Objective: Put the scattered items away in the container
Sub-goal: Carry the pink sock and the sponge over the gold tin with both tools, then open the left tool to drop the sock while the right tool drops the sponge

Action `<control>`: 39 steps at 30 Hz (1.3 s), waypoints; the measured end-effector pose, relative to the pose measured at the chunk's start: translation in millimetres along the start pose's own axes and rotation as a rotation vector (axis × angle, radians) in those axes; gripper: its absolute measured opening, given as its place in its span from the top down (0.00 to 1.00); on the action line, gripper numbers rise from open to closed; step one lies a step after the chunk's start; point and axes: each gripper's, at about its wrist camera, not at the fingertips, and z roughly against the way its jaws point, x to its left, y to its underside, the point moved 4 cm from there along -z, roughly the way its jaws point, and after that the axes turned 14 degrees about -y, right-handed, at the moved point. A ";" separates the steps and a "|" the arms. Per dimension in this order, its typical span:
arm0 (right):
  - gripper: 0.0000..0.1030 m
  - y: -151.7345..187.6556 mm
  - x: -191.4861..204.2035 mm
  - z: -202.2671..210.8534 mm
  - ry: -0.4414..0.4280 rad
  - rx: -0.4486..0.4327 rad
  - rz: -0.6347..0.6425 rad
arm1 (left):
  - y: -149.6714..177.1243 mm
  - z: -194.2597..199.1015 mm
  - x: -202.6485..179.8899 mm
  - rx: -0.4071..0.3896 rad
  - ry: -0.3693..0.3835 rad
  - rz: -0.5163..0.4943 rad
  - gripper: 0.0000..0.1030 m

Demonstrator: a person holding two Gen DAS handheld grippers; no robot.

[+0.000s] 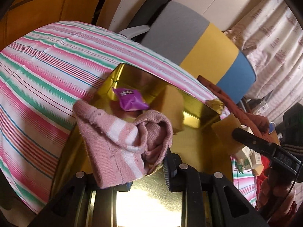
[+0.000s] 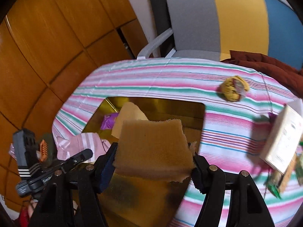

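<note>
Grippers two: one sock [image 1: 121, 141], one sponge [image 2: 153, 149], one tin [image 1: 191, 145].

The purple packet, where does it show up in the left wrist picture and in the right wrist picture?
Left wrist view: the purple packet lies inside the gold tin, just above centre, beyond the pink sock.
Right wrist view: the packet peeks out left of centre, partly hidden behind the brown sponge.
Shared landmark: the gold tin on the striped cloth.
</note>
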 end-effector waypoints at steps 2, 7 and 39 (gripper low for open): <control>0.32 -6.8 -2.2 -14.0 0.030 0.019 0.015 | -5.5 -3.5 -0.1 -0.002 -0.017 -0.008 0.76; 0.32 -19.7 -12.5 -36.4 0.075 0.049 0.023 | -15.6 -8.8 -1.8 -0.005 -0.041 -0.003 0.76; 0.49 -12.4 -16.8 -73.0 0.098 0.132 -0.038 | -10.1 15.4 0.6 -0.002 -0.068 0.087 0.56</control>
